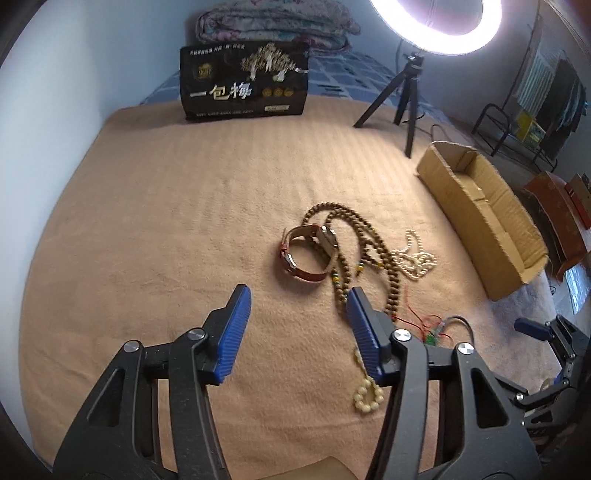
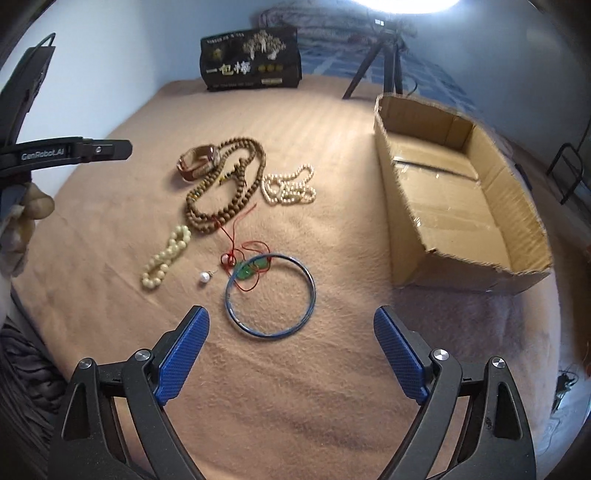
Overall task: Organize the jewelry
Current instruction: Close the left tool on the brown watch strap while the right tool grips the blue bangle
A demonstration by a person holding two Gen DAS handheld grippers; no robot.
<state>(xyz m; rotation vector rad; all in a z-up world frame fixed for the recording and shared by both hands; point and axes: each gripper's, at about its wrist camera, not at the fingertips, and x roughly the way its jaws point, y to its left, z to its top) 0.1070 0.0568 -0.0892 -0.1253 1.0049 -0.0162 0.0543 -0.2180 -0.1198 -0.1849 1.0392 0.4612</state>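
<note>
Jewelry lies on a tan blanket (image 2: 295,387). A brown-strap watch (image 1: 308,253) (image 2: 197,160) lies against a brown wooden bead necklace (image 1: 373,254) (image 2: 229,184). A white pearl necklace (image 1: 415,258) (image 2: 290,186), a cream bead bracelet (image 2: 166,254) (image 1: 365,397), a single pearl (image 2: 204,277), a green pendant on red cord (image 2: 246,268) and a blue bangle (image 2: 270,295) lie nearby. My left gripper (image 1: 299,301) is open and empty, just short of the watch. My right gripper (image 2: 291,321) is open and empty, just short of the bangle.
An open empty cardboard box (image 2: 454,192) (image 1: 480,206) stands at the right. A black printed bag (image 1: 243,81) (image 2: 251,62) stands at the far edge, folded quilts (image 1: 277,26) behind it. A ring light on a tripod (image 1: 406,88) stands at the back right.
</note>
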